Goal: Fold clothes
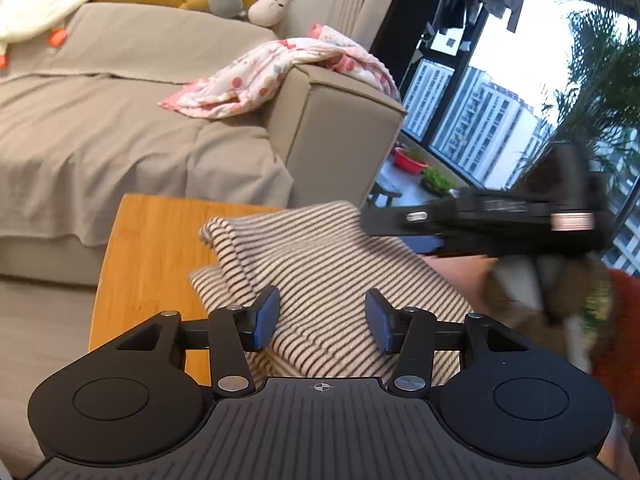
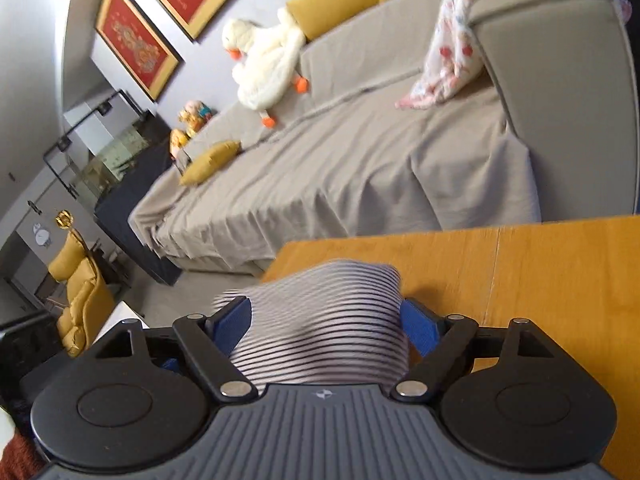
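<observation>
The striped garment (image 1: 320, 272) lies in a folded bundle on the wooden table (image 1: 152, 248), with part of it lifted by the right gripper (image 2: 324, 320). That gripper's blue pads (image 2: 234, 320) bracket a thick wad of the knit, apparently to carry it over for another fold; motion blur makes it hard to say how firmly the cloth is pinched. The left gripper (image 1: 320, 318) hovers above the bundle with its jaws apart and nothing between them, likely placed to pin or smooth the layers. The fabric looks soft, ribbed and thick, with narrow dark and cream stripes; the tabletop is smooth, warm-toned wood with a rounded corner
</observation>
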### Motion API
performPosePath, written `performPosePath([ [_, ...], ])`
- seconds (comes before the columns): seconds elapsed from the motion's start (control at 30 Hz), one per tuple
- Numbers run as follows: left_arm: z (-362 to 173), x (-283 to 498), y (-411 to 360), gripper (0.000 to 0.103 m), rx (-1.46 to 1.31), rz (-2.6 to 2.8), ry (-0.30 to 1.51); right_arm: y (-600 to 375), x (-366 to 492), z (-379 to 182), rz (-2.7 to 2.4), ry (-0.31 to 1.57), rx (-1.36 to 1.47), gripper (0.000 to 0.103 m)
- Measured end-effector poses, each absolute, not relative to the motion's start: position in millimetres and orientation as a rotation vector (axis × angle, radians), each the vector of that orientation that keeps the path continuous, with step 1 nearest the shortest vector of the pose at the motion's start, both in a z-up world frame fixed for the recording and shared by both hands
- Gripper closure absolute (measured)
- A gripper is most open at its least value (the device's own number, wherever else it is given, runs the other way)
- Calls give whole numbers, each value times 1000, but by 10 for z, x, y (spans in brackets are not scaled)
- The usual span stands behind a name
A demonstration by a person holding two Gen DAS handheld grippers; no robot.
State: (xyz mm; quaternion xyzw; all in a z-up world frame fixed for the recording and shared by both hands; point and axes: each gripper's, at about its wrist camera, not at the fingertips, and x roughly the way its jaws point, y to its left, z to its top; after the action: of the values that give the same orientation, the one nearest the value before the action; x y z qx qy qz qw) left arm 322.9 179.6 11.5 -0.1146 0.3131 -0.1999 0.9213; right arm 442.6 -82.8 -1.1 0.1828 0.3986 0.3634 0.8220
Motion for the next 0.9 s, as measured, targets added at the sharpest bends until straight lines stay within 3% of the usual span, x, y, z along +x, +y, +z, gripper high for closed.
performPosePath([
  [0.1, 76, 3248, 1860, 51, -246, -401, 638, -680, 4532, -105, 796, 896, 399, 40],
  [0.17, 50, 3260, 1901, 50, -254, -394, 635, -637, 4347, 100, 849, 765, 306, 51],
  [0.23, 32, 3266, 1919, 49, -278, -392, 628, -604, 4156, 295, 896, 650, 216, 51],
  [0.33, 17, 3252, 1908, 51, -295, -391, 614, -524, 4251, 184, 784, 722, 116, 50],
  [0.5, 35, 3195, 1807, 50, -264, -380, 600, -781, 4201, 49, 720, 776, 192, 32],
  [0.57, 39, 3184, 1809, 50, -265, -381, 599, -910, 4050, 10, 737, 792, 213, 20],
  [0.8, 25, 3176, 1831, 50, -276, -389, 594, -1219, 3579, -150, 783, 843, 280, 20],
  [0.83, 22, 3179, 1840, 50, -282, -390, 595, -1187, 3547, -105, 785, 824, 259, 32],
  [0.9, 14, 3192, 1859, 47, -296, -392, 595, -1120, 3486, 2, 789, 781, 210, 43],
])
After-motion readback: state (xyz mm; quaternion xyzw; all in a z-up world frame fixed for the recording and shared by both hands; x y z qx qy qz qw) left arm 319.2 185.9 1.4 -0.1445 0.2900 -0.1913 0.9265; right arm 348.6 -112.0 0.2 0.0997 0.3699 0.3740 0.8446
